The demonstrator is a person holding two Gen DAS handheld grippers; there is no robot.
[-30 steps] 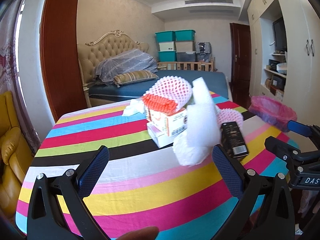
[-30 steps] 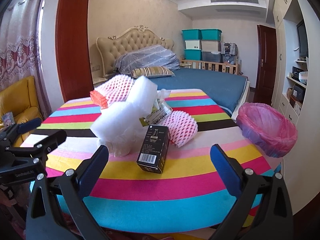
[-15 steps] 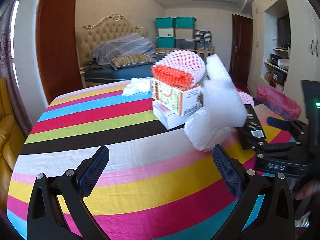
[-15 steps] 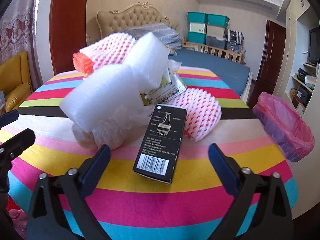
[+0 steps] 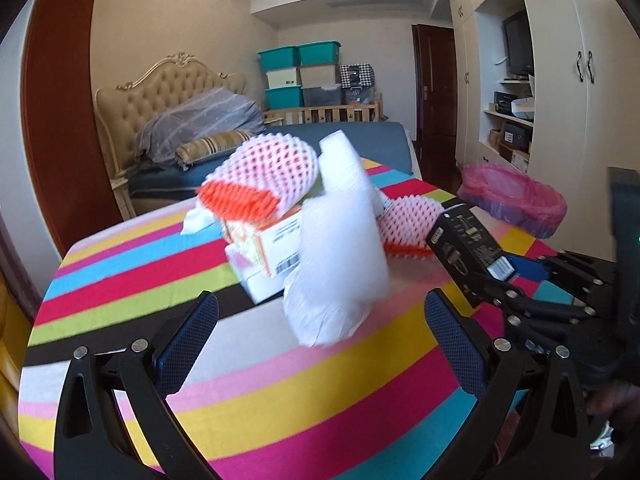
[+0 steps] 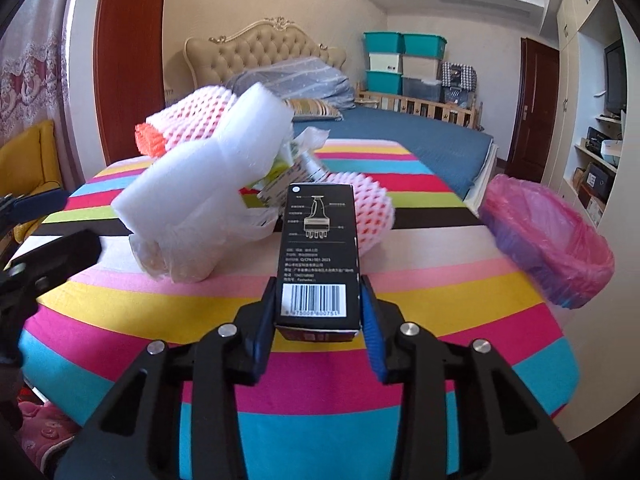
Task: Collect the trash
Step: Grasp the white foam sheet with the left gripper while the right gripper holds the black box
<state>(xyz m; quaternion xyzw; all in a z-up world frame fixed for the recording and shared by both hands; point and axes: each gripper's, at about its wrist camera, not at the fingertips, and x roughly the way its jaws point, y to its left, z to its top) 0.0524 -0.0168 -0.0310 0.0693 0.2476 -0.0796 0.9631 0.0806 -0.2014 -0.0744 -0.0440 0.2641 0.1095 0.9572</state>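
Black carton (image 6: 318, 252) with a barcode label, gripped at its near end between the blue pads of the right gripper (image 6: 319, 312), jaws just closed in from wide and now pressed on both its sides. Far end of the carton out over the striped surface (image 6: 420, 304), toward the heap of litter. Just beyond it, a pink foam net sleeve (image 6: 374, 216); to its left, a roll of white bubble wrap (image 6: 208, 184) over a crumpled clear bag (image 6: 192, 256), with a second net sleeve, orange at the end (image 6: 180, 128), atop the pile. From the left wrist view, that sleeve resting on a printed white box (image 5: 276, 248) stacked on another, a crumpled white tissue (image 5: 196, 220) behind. Left gripper (image 5: 320, 344) low over the near stripes, jaws wide apart and holding nothing, bubble wrap ahead of them. Off the surface's right edge, a bin lined with a pink bag (image 6: 548, 240), well apart from the carton. Behind, a bed (image 6: 400, 132) with a tufted headboard and stacked teal storage boxes (image 6: 404, 46) against the wall.
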